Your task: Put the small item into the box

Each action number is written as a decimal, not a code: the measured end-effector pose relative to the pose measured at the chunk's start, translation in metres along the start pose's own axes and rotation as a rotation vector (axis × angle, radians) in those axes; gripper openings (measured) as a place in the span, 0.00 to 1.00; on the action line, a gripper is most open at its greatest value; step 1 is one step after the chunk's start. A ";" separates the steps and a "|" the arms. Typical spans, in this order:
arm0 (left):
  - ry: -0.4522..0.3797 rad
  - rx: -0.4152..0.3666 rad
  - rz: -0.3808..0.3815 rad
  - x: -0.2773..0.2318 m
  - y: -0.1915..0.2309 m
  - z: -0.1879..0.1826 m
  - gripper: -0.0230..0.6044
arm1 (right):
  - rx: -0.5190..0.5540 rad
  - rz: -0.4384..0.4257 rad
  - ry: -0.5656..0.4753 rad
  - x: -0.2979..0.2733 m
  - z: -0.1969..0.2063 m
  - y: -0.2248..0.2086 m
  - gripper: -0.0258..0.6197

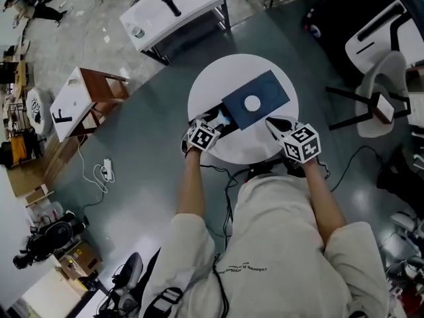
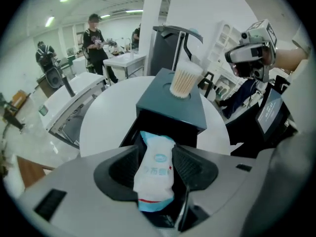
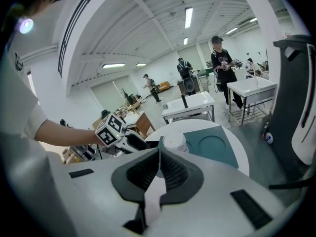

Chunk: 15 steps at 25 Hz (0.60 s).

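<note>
Left gripper (image 2: 155,154): jaws clamped on the small packet (image 2: 155,174), one jaw on each side. The packet runs lengthwise betw. them, and its far end pokes out right at the dark open end of the box (image 2: 170,100); can't tell if it's inside yet. Right gripper (image 3: 159,152): jaws pressed together w/ nothing betw. them, held just beside the box's near right edge. The box is dark teal and lies on a round white surface (image 2: 106,117). A round tub (image 2: 183,80) packed w/ thin pale sticks stands upright on the box top. Packet print: blue round logo, blue Chinese chars, small red cross, red stripe near its near end; chars too blurred to read. People stand in the bkgd by a white bench (image 2: 129,59).
</note>
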<state>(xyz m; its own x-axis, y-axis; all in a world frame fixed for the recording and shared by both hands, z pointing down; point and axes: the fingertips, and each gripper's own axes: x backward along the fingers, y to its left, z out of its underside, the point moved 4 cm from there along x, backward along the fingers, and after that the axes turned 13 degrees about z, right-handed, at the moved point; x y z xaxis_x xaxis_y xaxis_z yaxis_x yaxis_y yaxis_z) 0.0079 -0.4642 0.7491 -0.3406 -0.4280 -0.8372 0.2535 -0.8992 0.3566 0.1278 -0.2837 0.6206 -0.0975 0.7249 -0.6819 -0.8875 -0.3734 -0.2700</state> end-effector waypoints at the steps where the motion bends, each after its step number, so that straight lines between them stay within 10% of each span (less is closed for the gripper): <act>1: -0.028 0.013 -0.013 0.005 -0.004 -0.002 0.38 | 0.008 -0.017 0.004 -0.002 -0.001 0.001 0.09; 15: -0.568 0.334 -0.360 0.118 -0.105 -0.019 0.38 | 0.163 -0.303 -0.019 0.007 -0.037 0.035 0.09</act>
<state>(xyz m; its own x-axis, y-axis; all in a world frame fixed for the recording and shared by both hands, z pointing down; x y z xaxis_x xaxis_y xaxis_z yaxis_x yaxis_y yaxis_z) -0.0422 -0.4189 0.6048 -0.7884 -0.0018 -0.6151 -0.2193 -0.9335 0.2837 0.1126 -0.3127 0.5811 0.1744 0.8001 -0.5740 -0.9375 -0.0433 -0.3452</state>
